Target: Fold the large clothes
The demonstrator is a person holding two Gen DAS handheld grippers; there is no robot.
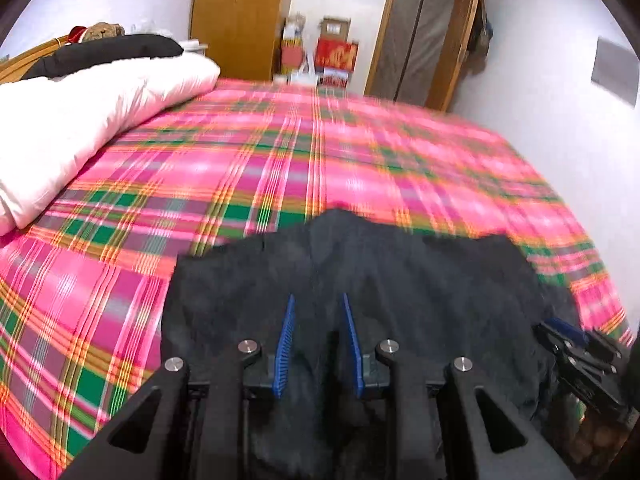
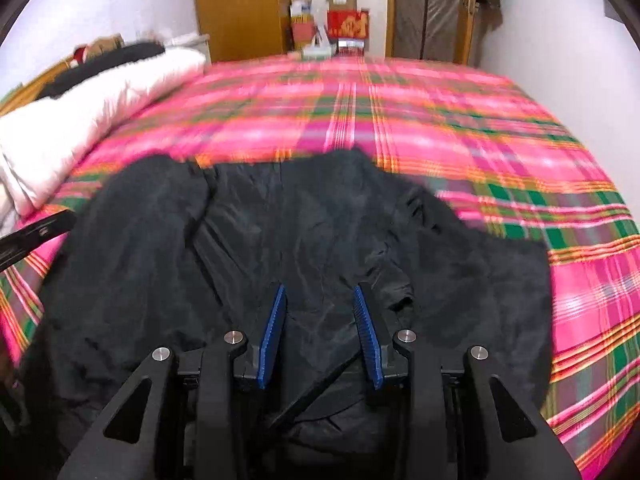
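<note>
On the near part of the bed, a black garment (image 2: 304, 240) lies rumpled over the pink, green and orange plaid bedspread (image 2: 480, 128), its far edge bunched into uneven peaks. Both grippers hang over this dark cloth, tilted downward and pointing toward the far wall. The left gripper (image 1: 318, 340) has its blue pads (image 1: 285, 348) parted by a narrow gap, with black fabric seen between and below them; whether they pinch any of it cannot be told. The right gripper (image 2: 320, 332) stands a little wider, its jaws likewise over the garment with no clear grip visible. In the left wrist view the right gripper shows at the lower right edge, beside the cloth.

Farther back, a white quilt (image 1: 80, 120) lies along the left side of the bed with a dark garment (image 1: 112, 54) on top of it. Beyond the bed stand a wooden wardrobe (image 1: 236, 16), stacked red boxes (image 2: 347, 24) and a wood-framed doorway (image 1: 420, 28) against white walls.
</note>
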